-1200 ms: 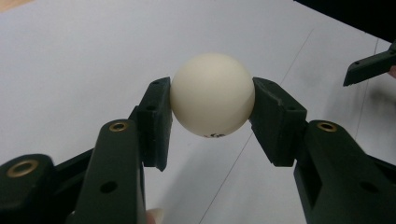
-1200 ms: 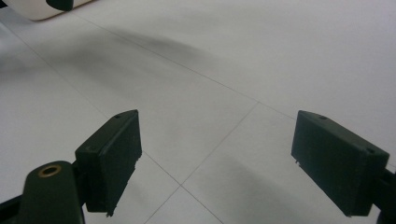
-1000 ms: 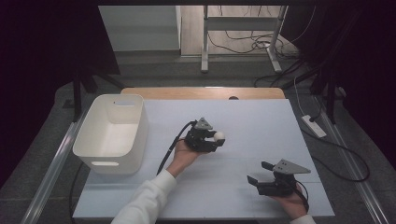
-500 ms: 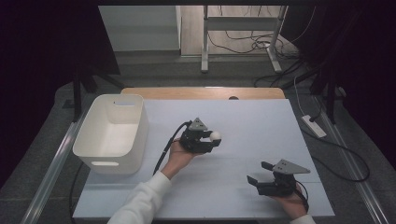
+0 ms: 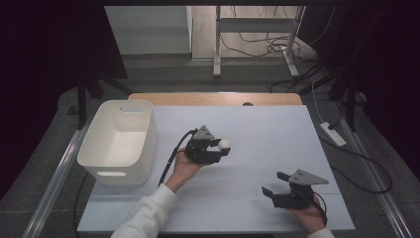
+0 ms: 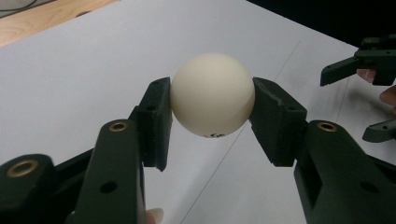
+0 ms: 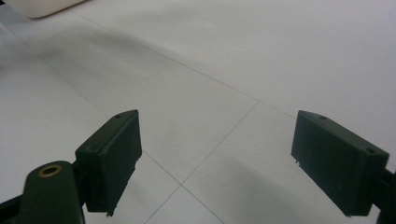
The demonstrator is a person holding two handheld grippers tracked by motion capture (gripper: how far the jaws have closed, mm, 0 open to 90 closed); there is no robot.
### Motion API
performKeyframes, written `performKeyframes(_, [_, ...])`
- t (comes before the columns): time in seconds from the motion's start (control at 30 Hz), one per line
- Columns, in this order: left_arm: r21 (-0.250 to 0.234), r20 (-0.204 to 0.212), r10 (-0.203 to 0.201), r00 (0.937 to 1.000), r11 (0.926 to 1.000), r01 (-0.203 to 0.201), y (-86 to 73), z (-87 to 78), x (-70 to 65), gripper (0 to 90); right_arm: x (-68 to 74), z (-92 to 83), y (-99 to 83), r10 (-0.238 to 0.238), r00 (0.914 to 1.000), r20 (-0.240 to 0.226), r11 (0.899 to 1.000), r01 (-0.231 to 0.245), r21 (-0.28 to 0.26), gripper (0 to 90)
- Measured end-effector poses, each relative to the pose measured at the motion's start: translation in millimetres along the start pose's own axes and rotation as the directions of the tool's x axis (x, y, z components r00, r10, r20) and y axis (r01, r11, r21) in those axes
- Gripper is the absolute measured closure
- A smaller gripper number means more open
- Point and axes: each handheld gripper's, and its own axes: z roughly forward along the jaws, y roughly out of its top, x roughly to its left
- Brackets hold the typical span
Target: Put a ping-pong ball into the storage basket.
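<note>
Item 1, bin (image 5: 118,141): white, open-topped, nothing visible inside, standing at the 9 o'clock side of the table (image 5: 257,124). Its place is the same as a second ago.

Item 2, left gripper (image 5: 218,148): held near the table's centre, jaws clamped on the ball (image 5: 224,145). The left gripper view shows the ball (image 6: 212,94) pinched squarely between both pads, clear of the white surface (a small dark print mark sits on its underside). Change noted: a second ago this gripper sat slightly farther toward 12 o'clock with the ball at its tip; it has since drawn a little toward 6 o'clock and turned, so the jaws now point to 3 o'clock, away from the bin. Judged meaning: the grasp is secure and the carry is under way; the bin looks the likely destination, which would call for a swing toward 9 o'clock before release.

Item 3, right gripper (image 5: 271,183): low at the 5 o'clock corner, jaws wide apart and holding nothing. The right gripper view shows bare tabletop between its pads (image 7: 112,154). Unchanged from a second ago, so it appears idle in this step.
</note>
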Motion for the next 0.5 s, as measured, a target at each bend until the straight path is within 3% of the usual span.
performKeyframes(0.5, [-0.039, -0.009, -0.009, 0.9999, 0.9992, 0.008, -0.4, -15.7, 2.4, 51.2, 0.1, 0.3, 0.1, -0.001, 1.0000, 0.004, 1.000, 0.001, 0.002, 16.2])
